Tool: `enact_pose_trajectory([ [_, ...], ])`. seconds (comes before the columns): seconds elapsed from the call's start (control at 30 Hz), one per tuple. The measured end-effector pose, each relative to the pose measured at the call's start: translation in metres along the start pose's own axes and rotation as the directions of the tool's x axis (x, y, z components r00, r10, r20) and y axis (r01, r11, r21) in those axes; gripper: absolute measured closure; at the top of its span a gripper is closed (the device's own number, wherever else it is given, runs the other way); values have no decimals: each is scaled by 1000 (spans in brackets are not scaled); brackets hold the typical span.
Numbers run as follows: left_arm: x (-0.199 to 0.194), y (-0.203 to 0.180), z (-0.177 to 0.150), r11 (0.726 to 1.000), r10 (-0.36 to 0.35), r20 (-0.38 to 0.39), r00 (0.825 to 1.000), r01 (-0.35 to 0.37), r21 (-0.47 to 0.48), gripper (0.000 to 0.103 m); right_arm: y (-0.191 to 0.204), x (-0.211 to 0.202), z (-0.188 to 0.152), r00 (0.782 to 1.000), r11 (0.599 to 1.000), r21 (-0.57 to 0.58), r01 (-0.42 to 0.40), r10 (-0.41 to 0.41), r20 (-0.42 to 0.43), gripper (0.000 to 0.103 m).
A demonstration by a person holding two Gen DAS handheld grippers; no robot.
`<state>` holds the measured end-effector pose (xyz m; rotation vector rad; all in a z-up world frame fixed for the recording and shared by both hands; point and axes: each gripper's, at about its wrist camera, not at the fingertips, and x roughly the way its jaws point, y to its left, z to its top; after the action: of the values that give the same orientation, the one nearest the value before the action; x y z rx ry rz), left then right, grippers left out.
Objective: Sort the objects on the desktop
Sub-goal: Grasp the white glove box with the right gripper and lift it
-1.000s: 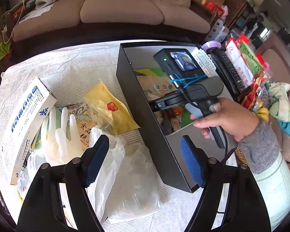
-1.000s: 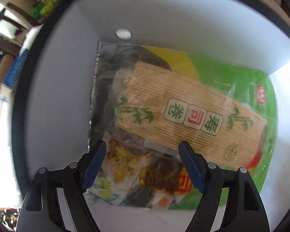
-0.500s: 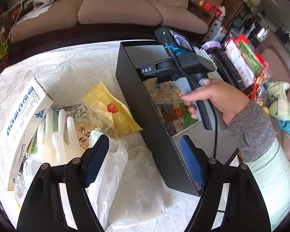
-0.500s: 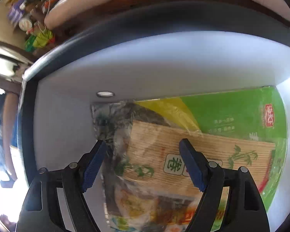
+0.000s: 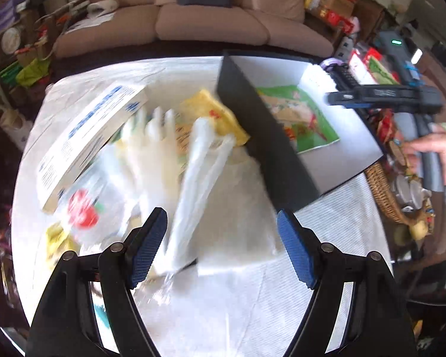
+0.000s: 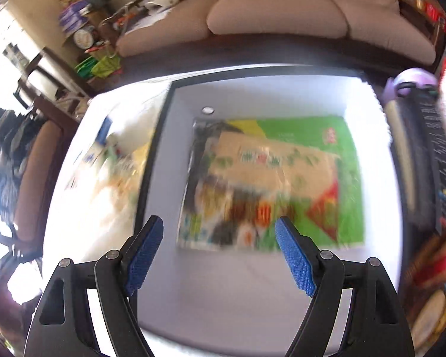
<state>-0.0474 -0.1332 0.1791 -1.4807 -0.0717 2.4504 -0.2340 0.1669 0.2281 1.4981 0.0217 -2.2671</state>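
A black box [image 5: 270, 148] with a pale inside stands on the white cloth; it also shows in the right wrist view [image 6: 156, 160]. A green sushi-mat packet [image 5: 300, 119] lies flat in it [image 6: 276, 178]. Left of the box lie white gloves [image 5: 154, 148], a yellow packet [image 5: 211, 116], a white and blue carton [image 5: 89, 136] and a clear plastic bag [image 5: 199, 178]. My left gripper [image 5: 221, 244] is open and empty above the bag. My right gripper [image 6: 218, 251] is open and empty above the box; it shows in the left wrist view [image 5: 339, 99].
A wicker basket [image 5: 380, 190] and snack packets crowd the table's right edge. A black remote [image 6: 437, 154] and a purple item [image 6: 413, 84] lie right of the box. A beige sofa [image 5: 211, 26] stands behind the table.
My right gripper has risen out of the box and drawn back to the right. My left gripper has pulled back and up, so more of the table shows.
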Motion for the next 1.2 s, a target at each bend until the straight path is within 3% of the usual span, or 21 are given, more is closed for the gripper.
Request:
enact_pose_trajectory([
  [0.1, -12, 23, -32, 997, 43, 20, 999, -42, -60, 29, 28, -1, -30, 999, 999, -39, -15, 16, 37, 22],
  [0.3, -21, 83, -92, 976, 97, 71, 993, -81, -200, 29, 86, 4, -85, 985, 987, -74, -142, 148, 85, 21],
  [0.47, -16, 126, -121, 945, 62, 107, 992, -24, -327, 29, 136, 25, -113, 970, 970, -77, -230, 235, 67, 20],
  [0.6, -21, 154, -129, 914, 36, 170, 985, 36, -403, 29, 169, 41, -116, 948, 949, -45, -311, 313, 53, 20],
  [0.83, -18, 221, -103, 853, 28, 219, 975, 91, -514, 29, 207, 67, -74, 941, 944, -26, -329, 330, 73, 20],
  [1.03, 13, 266, -64, 823, -15, 244, 970, 151, -548, 29, 210, 114, -1, 944, 945, 50, -322, 317, 98, 20],
  [1.13, 37, 286, -52, 779, -57, 244, 968, 196, -596, 29, 206, 141, 36, 956, 955, 83, -284, 275, 106, 20],
  [1.2, 51, 295, -46, 764, -80, 236, 968, 211, -610, 29, 202, 159, 58, 956, 953, 111, -283, 271, 112, 20],
])
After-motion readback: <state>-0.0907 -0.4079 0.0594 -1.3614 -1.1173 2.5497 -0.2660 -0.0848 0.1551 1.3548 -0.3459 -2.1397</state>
